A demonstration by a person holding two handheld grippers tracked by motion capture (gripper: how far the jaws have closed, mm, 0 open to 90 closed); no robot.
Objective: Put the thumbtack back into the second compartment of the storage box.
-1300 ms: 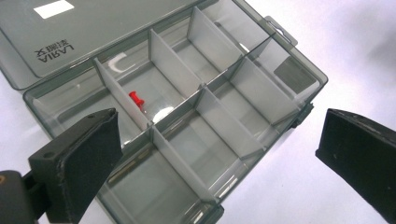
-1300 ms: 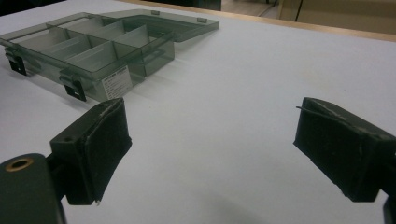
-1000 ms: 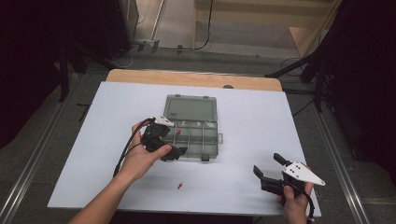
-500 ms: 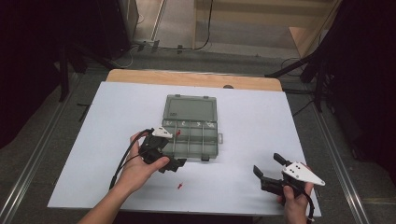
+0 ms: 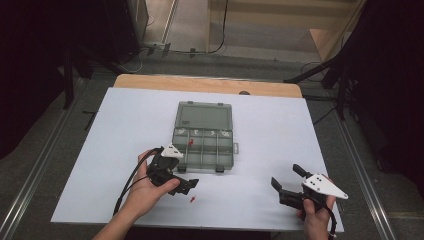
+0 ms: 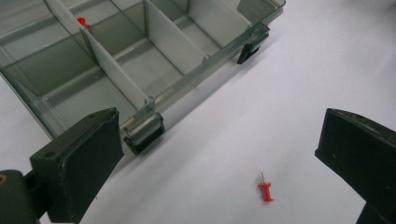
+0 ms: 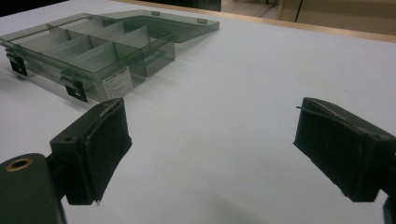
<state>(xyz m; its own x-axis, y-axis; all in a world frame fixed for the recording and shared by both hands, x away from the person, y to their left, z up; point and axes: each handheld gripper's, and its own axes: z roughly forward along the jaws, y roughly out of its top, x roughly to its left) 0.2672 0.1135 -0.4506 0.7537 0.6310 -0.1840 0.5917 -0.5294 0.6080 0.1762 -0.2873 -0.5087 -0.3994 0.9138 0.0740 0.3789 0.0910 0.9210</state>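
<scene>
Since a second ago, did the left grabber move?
Yes. The left gripper pulled back from the compartment box toward the person, nearer the red pushpin on the table.

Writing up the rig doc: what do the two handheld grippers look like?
Both are black, with two blocky, flat-faced jaws. The left gripper carries a small pale three-cornered plate and trails a black cable looping back along the forearm. The right gripper has a larger white three-cornered plate with dark dots. No sleeves show on the forearms.

- Open white table point(image 5: 280, 150) lies between the spread jaws around the red pushpin point(image 6: 266, 191).
- Organizer box point(image 6: 140, 70), just beside, blocks the far side.
</scene>
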